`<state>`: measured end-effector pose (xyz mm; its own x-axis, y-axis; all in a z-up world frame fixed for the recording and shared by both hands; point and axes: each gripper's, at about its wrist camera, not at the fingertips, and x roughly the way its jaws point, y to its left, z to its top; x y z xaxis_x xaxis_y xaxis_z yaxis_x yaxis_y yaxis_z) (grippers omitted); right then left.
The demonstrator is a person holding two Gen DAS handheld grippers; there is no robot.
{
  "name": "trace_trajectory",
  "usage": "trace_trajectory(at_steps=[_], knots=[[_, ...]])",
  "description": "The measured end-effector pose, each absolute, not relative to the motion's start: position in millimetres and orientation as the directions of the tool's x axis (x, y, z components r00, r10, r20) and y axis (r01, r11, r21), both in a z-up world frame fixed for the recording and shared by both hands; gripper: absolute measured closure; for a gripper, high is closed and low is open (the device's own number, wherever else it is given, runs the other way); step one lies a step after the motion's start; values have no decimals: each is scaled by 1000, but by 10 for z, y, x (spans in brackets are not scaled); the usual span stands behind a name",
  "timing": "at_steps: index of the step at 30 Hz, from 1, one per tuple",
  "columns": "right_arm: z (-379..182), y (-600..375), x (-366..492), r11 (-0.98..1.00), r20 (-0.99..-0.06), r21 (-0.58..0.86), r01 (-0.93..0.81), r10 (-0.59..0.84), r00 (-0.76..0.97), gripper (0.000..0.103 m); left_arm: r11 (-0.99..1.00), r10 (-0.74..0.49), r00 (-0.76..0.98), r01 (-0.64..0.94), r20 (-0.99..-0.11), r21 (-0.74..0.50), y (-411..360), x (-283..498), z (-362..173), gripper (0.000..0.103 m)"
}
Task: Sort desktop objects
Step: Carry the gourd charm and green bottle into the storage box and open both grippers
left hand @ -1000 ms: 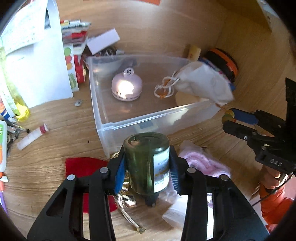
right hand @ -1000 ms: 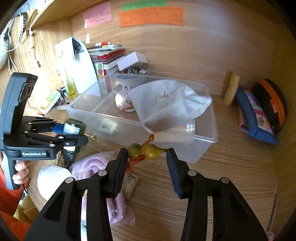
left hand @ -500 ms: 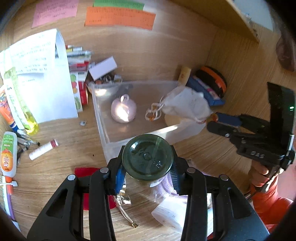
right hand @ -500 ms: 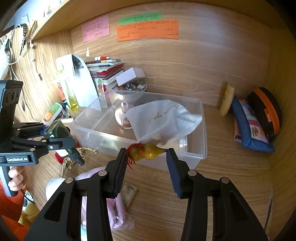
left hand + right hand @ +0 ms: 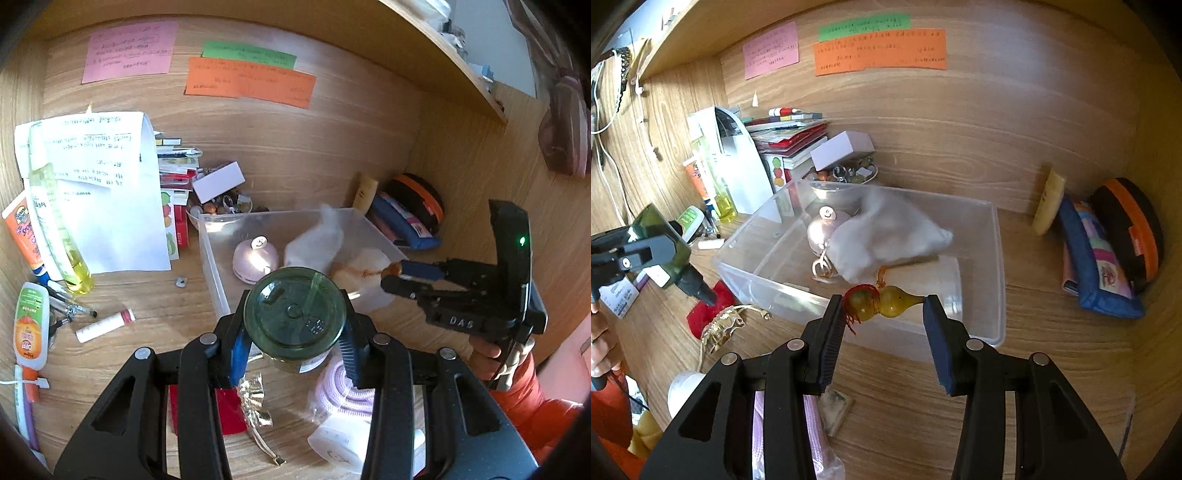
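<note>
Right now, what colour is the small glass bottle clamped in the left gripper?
Dark green, with a white label; the small glass bottle shows best in the left wrist view.

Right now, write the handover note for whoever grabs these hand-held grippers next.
Left hand-held gripper: shut on the green glass bottle, lifted off the desk, near the clear bin.
Right hand-held gripper: shut on the yellow gourd charm, held over the bin's front edge.
Done: pink round gadget and white pouch lie in the bin.
Left: place bottle and gourd, then the pink rope, red cloth, gold pouch and left-side tubes.
</note>
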<state>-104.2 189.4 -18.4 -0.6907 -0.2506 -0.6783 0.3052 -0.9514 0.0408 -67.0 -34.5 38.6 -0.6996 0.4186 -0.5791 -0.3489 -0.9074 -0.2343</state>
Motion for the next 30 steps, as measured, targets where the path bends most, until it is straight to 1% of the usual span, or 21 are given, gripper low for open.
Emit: trace_trajectory(at_steps=[10, 15, 19, 24, 30], knots=[[-230, 1789, -1190, -944, -693, 27, 329, -256, -675, 63, -921, 390, -730, -315, -561, -231, -387, -866, 492, 62], [-235, 1749, -1299, -943, -702, 38, 330, -260, -663, 63, -953, 303, -750, -256, -588, -164, -342, -1026, 501, 62], [-251, 1743, -1377, -946, -715, 40, 321, -251, -652, 63, -968, 245, -733, -226, -634, -112, -280, -1214, 393, 62], [-273, 1743, -1447, -947, -726, 40, 319, -247, -642, 63, -973, 201, -698, -224, -688, -58, -159, -1403, 193, 62], [-331, 1725, -1515, -946, -738, 31, 323, -239, -631, 63, -968, 175, -704, -252, -689, 12, 1, -1414, 118, 62]])
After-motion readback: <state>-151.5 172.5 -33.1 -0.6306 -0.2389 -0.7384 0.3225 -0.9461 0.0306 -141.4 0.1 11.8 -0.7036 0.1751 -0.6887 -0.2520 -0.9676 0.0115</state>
